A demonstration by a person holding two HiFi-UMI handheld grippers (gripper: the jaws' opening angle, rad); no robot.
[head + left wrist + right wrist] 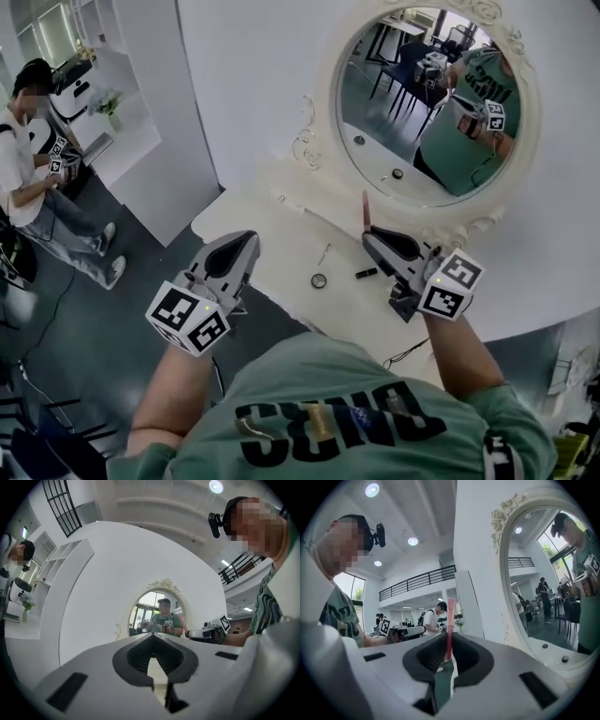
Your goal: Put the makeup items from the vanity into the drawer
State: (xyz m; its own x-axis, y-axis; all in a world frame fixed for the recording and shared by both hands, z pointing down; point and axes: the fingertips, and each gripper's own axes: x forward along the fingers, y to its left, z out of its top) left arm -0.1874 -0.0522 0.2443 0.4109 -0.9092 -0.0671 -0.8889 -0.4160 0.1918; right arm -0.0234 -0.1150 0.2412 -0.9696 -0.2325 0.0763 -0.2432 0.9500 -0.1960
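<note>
The right hand-held gripper (448,654) pinches a thin pink stick (449,630) by its bottom, so it could slip out. The left hand-held gripper (153,637) is closed and empty.

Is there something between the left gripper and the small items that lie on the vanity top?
Nothing visible. The left gripper, jaws together and empty, is left of the small ring, the black tube and the thin stick; they lie on the bare white vanity top, open toward it.
</note>
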